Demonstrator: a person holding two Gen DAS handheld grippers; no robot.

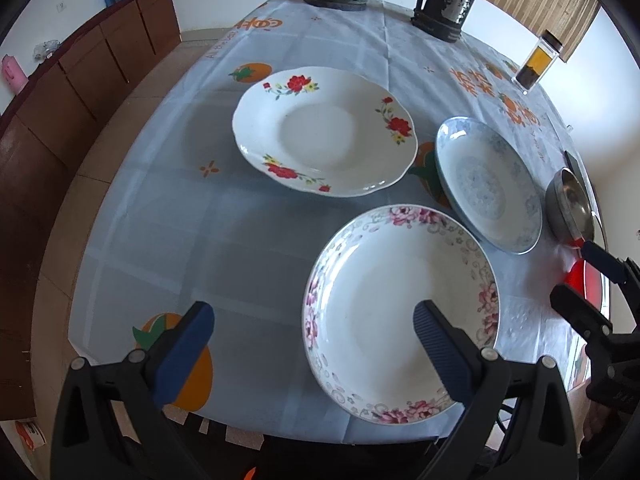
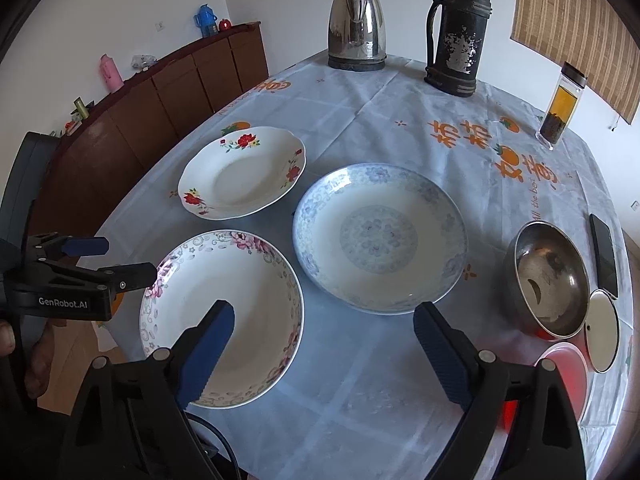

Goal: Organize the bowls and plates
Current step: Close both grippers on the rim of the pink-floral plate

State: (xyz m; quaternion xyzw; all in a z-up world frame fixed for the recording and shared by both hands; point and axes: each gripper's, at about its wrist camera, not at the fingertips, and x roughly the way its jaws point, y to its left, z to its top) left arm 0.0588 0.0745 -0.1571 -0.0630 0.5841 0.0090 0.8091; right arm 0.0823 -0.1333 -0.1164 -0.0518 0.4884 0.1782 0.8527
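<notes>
Three plates lie apart on the clothed table. A white plate with red flowers (image 1: 326,132) (image 2: 242,172) is farthest. A blue-patterned plate (image 1: 488,184) (image 2: 380,236) lies to its right. A pink-flowered plate (image 1: 400,312) (image 2: 222,312) is nearest, at the table's front edge. A steel bowl (image 1: 568,208) (image 2: 548,276) stands at the right. My left gripper (image 1: 314,316) (image 2: 120,258) hangs open above the pink plate's left rim, holding nothing. My right gripper (image 2: 325,314) (image 1: 582,278) is open and empty over the cloth between the pink and blue plates.
A steel kettle (image 2: 356,28), a black flask (image 2: 458,32) and a glass tea jar (image 2: 562,108) stand along the far side. A phone (image 2: 604,256) and a red tub with a white lid (image 2: 602,330) sit by the right edge. A brown sideboard (image 2: 160,92) lines the left wall.
</notes>
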